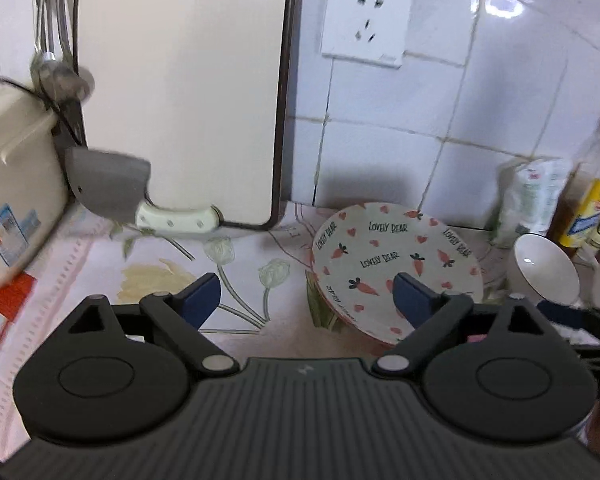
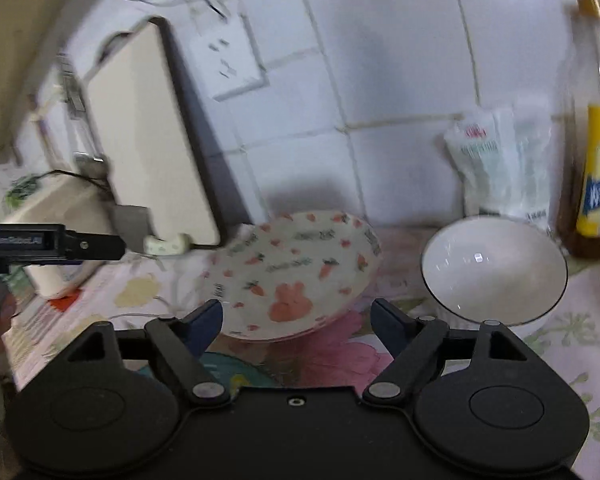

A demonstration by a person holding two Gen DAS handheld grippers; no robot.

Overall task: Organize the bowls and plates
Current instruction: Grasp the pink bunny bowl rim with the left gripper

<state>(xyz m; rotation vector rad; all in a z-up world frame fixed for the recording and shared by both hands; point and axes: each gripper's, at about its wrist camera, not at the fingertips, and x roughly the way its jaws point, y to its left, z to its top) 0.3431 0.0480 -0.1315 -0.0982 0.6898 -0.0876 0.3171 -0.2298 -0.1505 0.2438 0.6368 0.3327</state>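
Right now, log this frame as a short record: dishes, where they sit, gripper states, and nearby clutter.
plate: carrot-print ceramic plate, tilted, on the floral tablecloth
bowl: white ceramic bowl, right of the plate, tilted
left hand-held gripper: open, empty
right hand-held gripper: open, empty
clutter: white cutting board, white-handled cleaver, yellow-labelled glass bottle
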